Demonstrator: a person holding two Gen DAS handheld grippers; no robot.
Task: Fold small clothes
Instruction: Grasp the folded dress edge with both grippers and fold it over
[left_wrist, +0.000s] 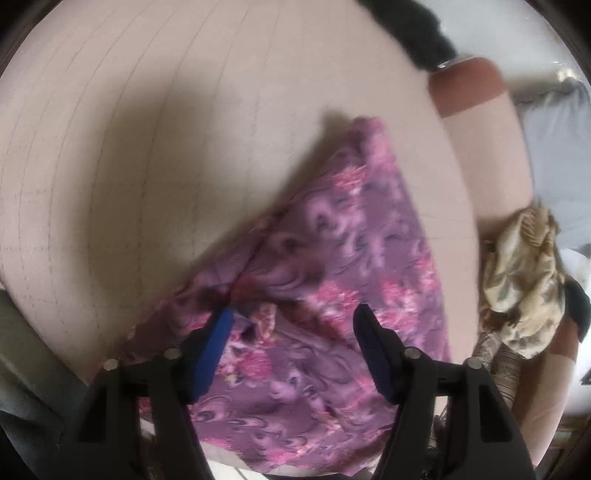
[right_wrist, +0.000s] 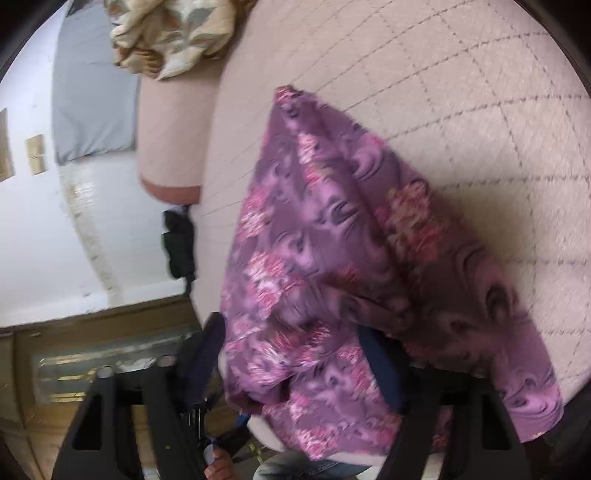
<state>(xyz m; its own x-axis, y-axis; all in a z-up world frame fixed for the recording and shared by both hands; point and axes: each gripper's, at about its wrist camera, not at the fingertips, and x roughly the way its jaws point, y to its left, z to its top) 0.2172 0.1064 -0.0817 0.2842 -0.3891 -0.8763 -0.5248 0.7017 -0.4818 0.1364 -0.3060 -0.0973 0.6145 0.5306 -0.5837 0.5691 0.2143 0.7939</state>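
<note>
**Purple garment on the quilted cushion, both grippers apart**

The left gripper (left_wrist: 291, 314) stands half open over the purple floral garment (left_wrist: 332, 258), gripping nothing; the garment lies near the cushion's (left_wrist: 147, 147) edge; the right gripper (right_wrist: 291, 328) gapes half open astride its bunched cloth, pads seemingly not pressing.

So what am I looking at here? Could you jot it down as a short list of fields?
surface: quilted pink cushion
garment: purple floral cloth, lying rumpled on the cushion
other cloth: beige patterned bundle, off to the side by the bolster
left gripper: fingers apart over the cloth, not pinching it
right gripper: fingers apart, cloth bunched between them
picture quality: blurred
</note>
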